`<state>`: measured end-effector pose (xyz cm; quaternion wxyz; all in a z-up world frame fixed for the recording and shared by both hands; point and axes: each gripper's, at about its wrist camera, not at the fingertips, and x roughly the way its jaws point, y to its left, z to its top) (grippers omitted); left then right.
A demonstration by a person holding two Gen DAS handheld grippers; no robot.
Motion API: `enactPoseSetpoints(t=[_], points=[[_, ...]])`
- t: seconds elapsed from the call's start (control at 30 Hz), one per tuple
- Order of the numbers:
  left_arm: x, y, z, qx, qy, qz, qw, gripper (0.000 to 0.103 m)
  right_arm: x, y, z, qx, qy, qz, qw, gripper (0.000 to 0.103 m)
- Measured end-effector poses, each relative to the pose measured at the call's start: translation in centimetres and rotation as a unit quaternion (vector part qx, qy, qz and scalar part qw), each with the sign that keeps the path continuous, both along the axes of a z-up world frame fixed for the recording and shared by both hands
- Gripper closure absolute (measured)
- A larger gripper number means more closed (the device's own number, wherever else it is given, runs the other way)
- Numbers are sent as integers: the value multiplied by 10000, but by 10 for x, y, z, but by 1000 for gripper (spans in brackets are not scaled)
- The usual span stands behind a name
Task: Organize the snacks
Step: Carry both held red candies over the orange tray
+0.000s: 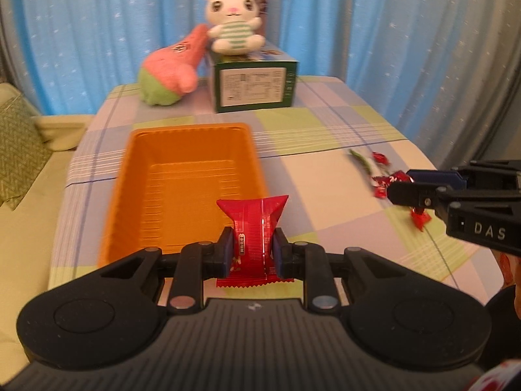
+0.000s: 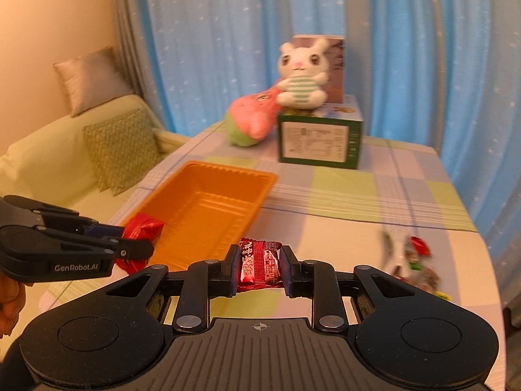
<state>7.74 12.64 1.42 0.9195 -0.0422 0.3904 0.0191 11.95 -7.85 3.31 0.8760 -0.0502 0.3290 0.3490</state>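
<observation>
An orange tray (image 1: 143, 169) lies empty on the checked tablecloth; it also shows in the right wrist view (image 2: 257, 176). My left gripper (image 1: 252, 247) is shut on a red snack packet (image 1: 252, 228), held at the tray's near right corner; the right wrist view shows this gripper (image 2: 136, 241) and packet (image 2: 143, 228) over the tray's near end. My right gripper (image 2: 259, 265) is shut on a small red snack packet (image 2: 259, 260), right of the tray; in the left wrist view it (image 1: 400, 185) hovers by loose red and green snacks (image 1: 381, 179).
A green box (image 1: 255, 83) with a white bunny plush (image 1: 232, 19) on top stands at the table's far end, a pink and green plush (image 1: 169, 71) beside it. A loose snack pile (image 2: 413, 260) lies at the right. A sofa with cushions (image 2: 120, 150) is left of the table.
</observation>
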Motion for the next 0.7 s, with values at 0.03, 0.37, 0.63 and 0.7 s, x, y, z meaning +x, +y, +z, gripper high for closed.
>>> enactPoseSetpoints(t=[0.03,0.37,0.63,0.7], points=[[0,6,0,-16,1,43,10000,81,0,8,-1,-9,14,45,10000,77],[8,57,-7,33,79,379,9992,81,16,67,-15,24,219,319,9992,77],[28,79,-18,151,211,364,9990,81,36,97,-28,-16,359,327,9988,77],[33,82,-22,159,252,347,9990,81,39,102,-32,-30,376,335,9987,77]])
